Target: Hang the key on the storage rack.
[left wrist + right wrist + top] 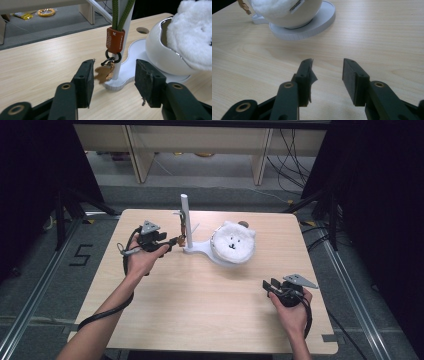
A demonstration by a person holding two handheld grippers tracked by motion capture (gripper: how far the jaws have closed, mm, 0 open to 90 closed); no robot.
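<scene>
So the keychain (110,62) is a green cord with an orange tag and a brown charm, hanging on the white stand (120,82) at frame centre. Left gripper (113,80) jaws open around it, not touching; the charm's blurry. Right gripper (327,75) open, empty.

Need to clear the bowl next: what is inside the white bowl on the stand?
A fluffy white plush toy with a face fills the round white bowl. Anything beneath the plush is covered.
</scene>
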